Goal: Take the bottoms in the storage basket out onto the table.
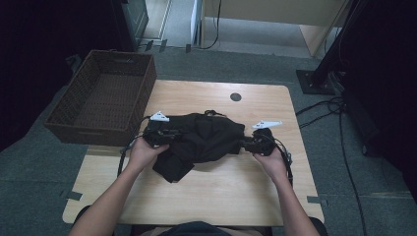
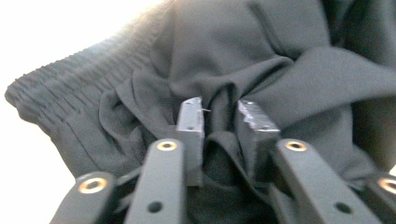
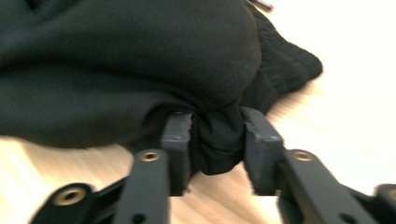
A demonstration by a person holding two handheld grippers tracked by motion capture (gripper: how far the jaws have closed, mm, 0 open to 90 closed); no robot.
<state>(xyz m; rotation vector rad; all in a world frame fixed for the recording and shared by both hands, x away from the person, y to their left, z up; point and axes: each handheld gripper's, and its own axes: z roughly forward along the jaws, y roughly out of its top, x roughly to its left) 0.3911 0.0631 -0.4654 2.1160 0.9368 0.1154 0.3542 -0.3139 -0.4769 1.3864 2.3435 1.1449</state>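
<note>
My left gripper and my right gripper each pinch a bunch of the soft black shorts, which lie crumpled in the middle of the smooth wooden table. The shorts have floppy folds and a bumpy ribbed waistband, and cloth fills the narrow gap between both pairs of jaws. A brown woven basket sits just past the table's left edge, and nothing stands between it and the shorts.
</note>
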